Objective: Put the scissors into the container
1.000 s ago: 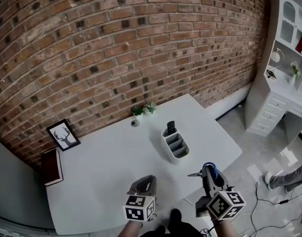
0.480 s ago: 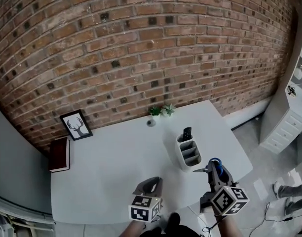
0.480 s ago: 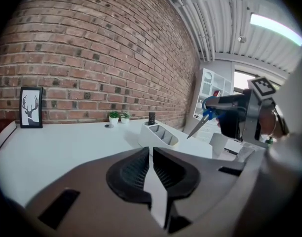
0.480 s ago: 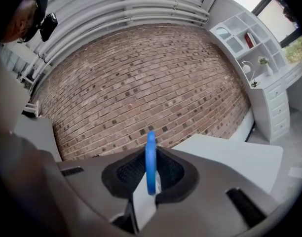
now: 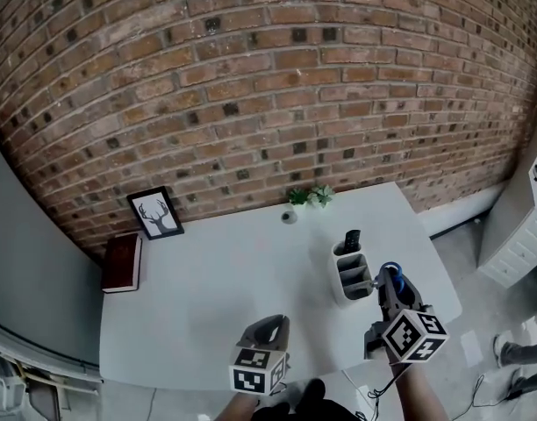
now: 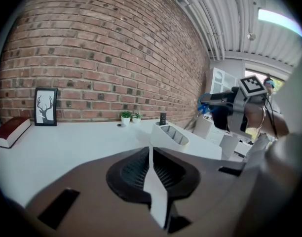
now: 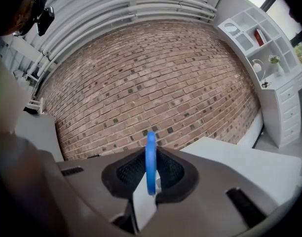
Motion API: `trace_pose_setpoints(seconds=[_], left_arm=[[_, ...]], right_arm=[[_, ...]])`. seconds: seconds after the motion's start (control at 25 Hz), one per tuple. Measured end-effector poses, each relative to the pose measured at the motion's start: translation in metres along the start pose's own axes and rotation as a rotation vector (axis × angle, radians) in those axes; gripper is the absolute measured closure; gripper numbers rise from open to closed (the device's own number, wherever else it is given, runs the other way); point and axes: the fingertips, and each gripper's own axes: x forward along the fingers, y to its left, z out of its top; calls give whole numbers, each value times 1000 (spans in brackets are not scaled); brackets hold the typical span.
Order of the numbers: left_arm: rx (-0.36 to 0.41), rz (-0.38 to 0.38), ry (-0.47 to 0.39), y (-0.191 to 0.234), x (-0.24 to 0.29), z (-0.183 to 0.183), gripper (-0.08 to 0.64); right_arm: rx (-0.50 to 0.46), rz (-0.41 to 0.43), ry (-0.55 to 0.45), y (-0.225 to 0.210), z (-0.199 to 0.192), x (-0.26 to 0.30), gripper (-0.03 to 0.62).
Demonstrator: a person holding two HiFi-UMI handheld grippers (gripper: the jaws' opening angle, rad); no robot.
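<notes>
Brick wall (image 5: 251, 103) backs a white table (image 5: 207, 296), and my work sits toward the table's right end. My right gripper (image 5: 386, 279) is clamped on the scissors (image 5: 390, 270): in the right gripper view the blue handle ring stands edge-on between the two jaws, pinched there. In the head view the blades stick out from the jaws to my left and lie roughly level. Their tip is just beside the near right rim of the container (image 5: 351, 274); whether it touches the rim I cannot tell. So the container lies immediately left of this gripper, and its long axis runs away from me toward the wall, across the line of the blades. It is a row of compartments: the far one holds a dark object (image 5: 351, 238), and the nearer ones look empty. The right hand reaches in over the table's near edge with the gripper pointing forward and raised above the rim. As I judge it, the coming move calls for tipping the blades downward and sliding a little left over an empty compartment before letting go. My left gripper (image 5: 268, 326) has its jaws pressed together on nothing. It hangs by the near edge, well apart from the container, so the right hand is clearly the nearer one.
</notes>
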Motion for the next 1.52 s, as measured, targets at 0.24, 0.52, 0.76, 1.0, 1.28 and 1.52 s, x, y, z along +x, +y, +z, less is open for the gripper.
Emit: trace_pose_setpoints(seconds=[0.24,0.52,0.76,1.0,1.28,1.52], left_arm=[[-32,50,-6,9,-8,-1,532],[-60,88,0,18,-15,-6,532],[-77,95,1,17,-15,-10,532],[-78,103,1,20,-15,-8,532],[-73,101,10,19,-14,-10,532],[-69,91,15,16,-11,-12,532]], right_arm=[[2,24,29,3,-6,24,541],[-13,17,56,0,-14,46,541],[-46,-1,82,-9,-24,56,543],[-84,-10,119,-13,-42,68,541],[-123,-22,162,-17,-62,75,541],[-154,-45,193,-24,-74,79,543]])
